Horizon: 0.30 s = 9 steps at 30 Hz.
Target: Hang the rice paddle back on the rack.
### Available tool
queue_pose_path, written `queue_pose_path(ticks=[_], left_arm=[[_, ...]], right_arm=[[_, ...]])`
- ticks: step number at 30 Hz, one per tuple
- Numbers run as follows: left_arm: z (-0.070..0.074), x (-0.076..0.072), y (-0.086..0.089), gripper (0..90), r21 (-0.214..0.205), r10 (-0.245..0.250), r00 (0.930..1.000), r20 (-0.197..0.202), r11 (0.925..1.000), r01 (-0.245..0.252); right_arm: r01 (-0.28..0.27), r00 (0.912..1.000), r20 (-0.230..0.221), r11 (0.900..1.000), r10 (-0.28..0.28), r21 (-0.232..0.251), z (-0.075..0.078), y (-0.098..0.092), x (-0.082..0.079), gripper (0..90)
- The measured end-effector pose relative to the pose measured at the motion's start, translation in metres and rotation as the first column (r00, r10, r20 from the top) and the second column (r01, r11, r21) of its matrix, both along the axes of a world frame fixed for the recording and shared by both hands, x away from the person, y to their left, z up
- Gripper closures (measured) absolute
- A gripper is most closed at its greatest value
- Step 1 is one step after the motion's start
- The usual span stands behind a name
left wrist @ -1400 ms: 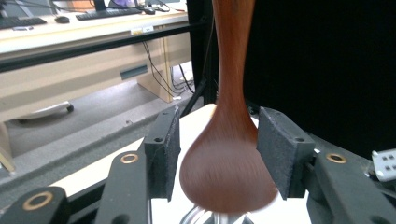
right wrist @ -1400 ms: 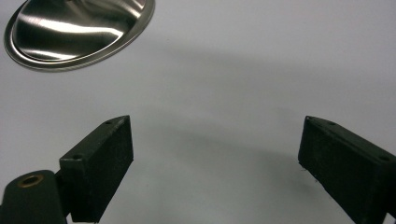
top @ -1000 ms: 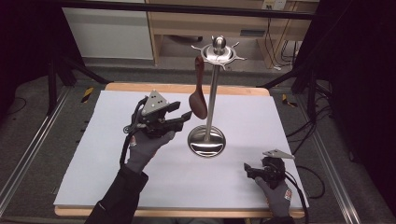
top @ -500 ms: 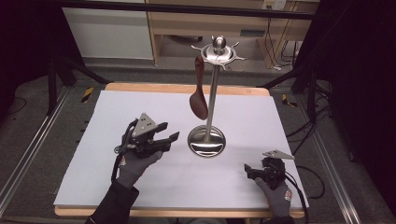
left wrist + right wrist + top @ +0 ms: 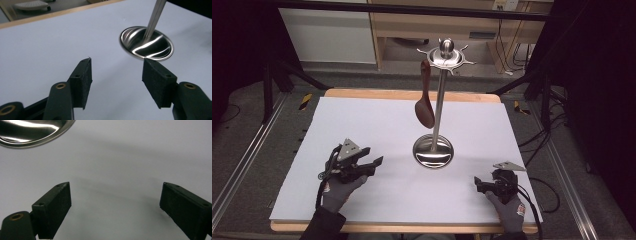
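A steel utensil stand [image 5: 438, 100] rises from a round base [image 5: 433, 151] at the middle of the white mat. A brown wooden spoon [image 5: 424, 102] hangs from a hook at its top, left of the pole. My left gripper [image 5: 373, 159] sits low over the mat at front left, pointing toward the base [image 5: 146, 43]. Its jaws have just been opening and stand open with nothing between them [image 5: 116, 80]. My right gripper [image 5: 478, 185] rests at the front right, open and empty [image 5: 115, 207], with the base's rim [image 5: 37, 135] ahead of it.
The white mat [image 5: 362, 125] covers a wooden table whose edge [image 5: 412, 94] shows at the back. Cables trail from both grippers toward the front. Metal rails run along the floor at left and right, and shelving stands behind the table.
My left gripper has come down and back from near the hanging spoon to just above the mat at front left, its jaws wider apart. The right gripper has stayed put.
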<state>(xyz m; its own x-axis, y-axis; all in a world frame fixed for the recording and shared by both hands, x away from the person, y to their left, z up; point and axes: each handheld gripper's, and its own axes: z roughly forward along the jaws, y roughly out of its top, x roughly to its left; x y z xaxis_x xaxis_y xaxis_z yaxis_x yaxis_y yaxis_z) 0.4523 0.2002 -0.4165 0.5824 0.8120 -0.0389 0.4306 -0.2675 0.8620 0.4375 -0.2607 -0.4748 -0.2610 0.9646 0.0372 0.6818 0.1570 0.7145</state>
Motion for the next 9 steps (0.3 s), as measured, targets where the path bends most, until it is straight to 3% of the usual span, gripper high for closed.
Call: queue_pose_path(ticks=[1,5,7,9], left_arm=[[-0.007,-0.002,0.009,39.7,0.016,0.024,0.9997,-0.009,0.9996,-0.024],[-0.016,-0.005,0.024,39.0,0.01,0.059,0.9981,-0.02,0.9982,-0.059],[-0.024,-0.007,0.038,38.9,0.021,0.104,0.9941,-0.032,0.9944,-0.103],[-0.025,-0.008,0.042,38.8,0.028,0.118,0.9924,-0.034,0.9927,-0.117]], right_arm=[[0.011,0.9999,-0.004,0.9999,-0.01,0.009,0.0,0.0,-0.001,10.6],[0.022,0.9997,-0.005,0.9998,-0.022,-0.003,-0.001,-0.002,-0.001,10.6],[0.022,0.9997,-0.008,0.9997,-0.022,-0.014,-0.001,-0.002,-0.001,10.6],[0.023,0.9997,-0.008,0.9995,-0.023,-0.02,-0.001,-0.002,-0.001,10.6]])
